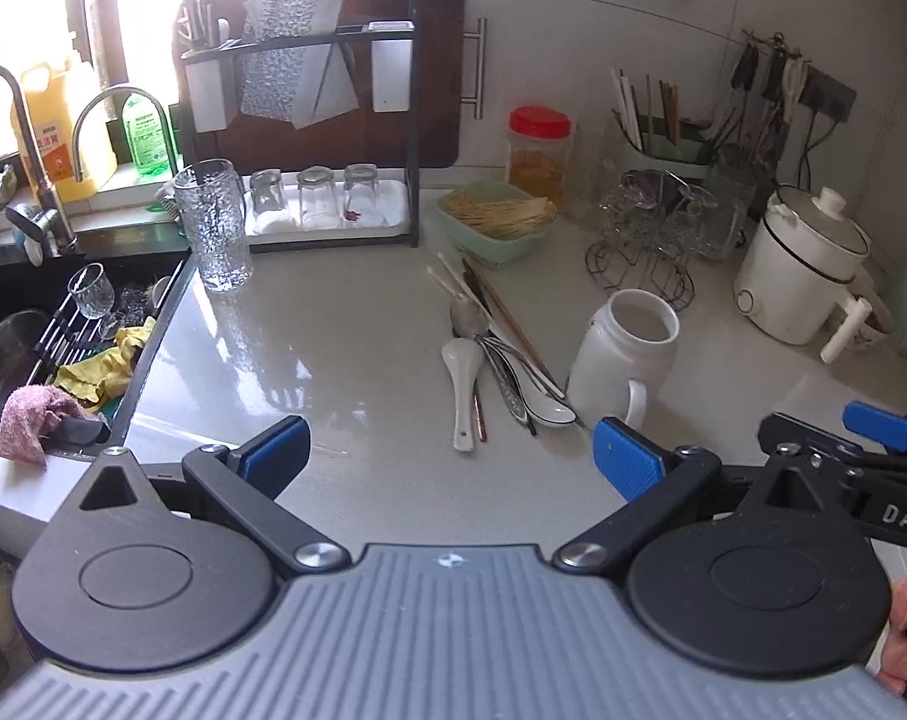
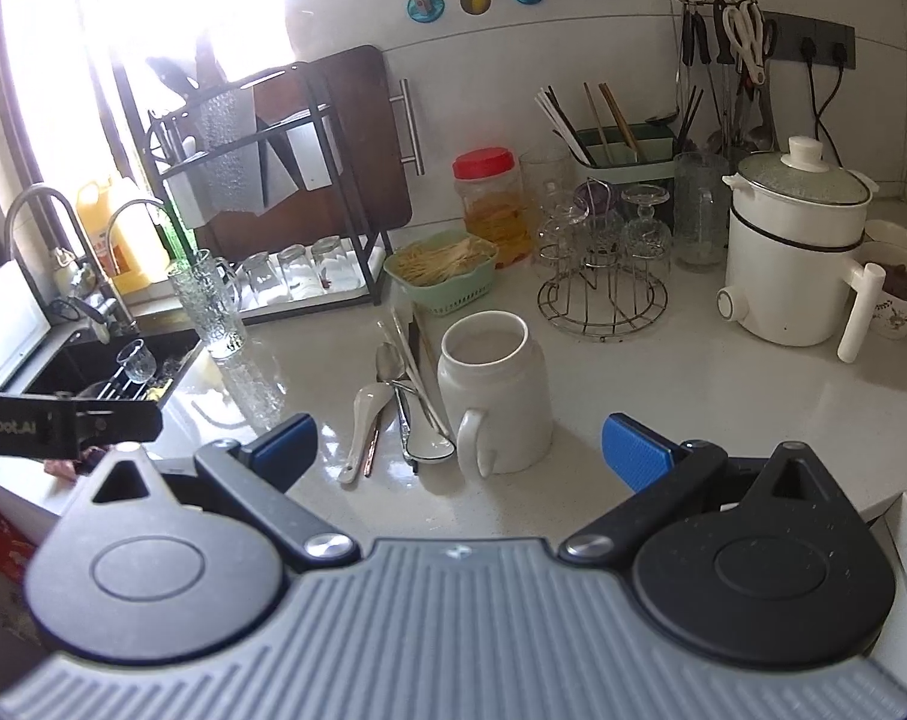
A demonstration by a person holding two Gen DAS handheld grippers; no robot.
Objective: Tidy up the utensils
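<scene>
Ahead of both tongs, on the pale countertop (image 1: 345, 360), lies one loose heap of utensils (image 1: 495, 360), just left of one white ceramic jar (image 1: 624, 354) with a handle. Both tongs stand wide apart and hold nothing: the left gripper (image 1: 450, 456) hovers short of the heap, which lies straight before its gap, and the right gripper (image 2: 459, 447) hovers short of the jar, whose handle points back toward it.

Counted, the heap shows two white ceramic spoons: one (image 1: 462, 384) at its left edge with the bowl away from the tongs, and another (image 1: 549, 411) with a dark-rimmed bowl toward them, just beside the jar's base. Among them lie at least two metal spoons (image 1: 471, 318), several chopsticks, pale (image 1: 447, 282) and dark, and a thin reddish-brown stick (image 1: 479, 417) beside the left white spoon. The pieces cross and overlap, so an exact count of chopsticks cannot be told. The jar stands upright, mouth open, and looks empty.

Beyond the heap sits one green basket (image 1: 495, 222) of thin pale sticks, then one red-lidded jar (image 1: 540, 153). Left of the heap stands one tall textured glass mug (image 1: 213, 225), with three upturned glasses (image 1: 315, 195) on a white tray under a black rack. Right of the jar are a wire stand (image 2: 603, 282) bearing glasses and a white electric pot (image 2: 795, 252). Far left is a dark sink (image 1: 27, 330) holding cloths.
</scene>
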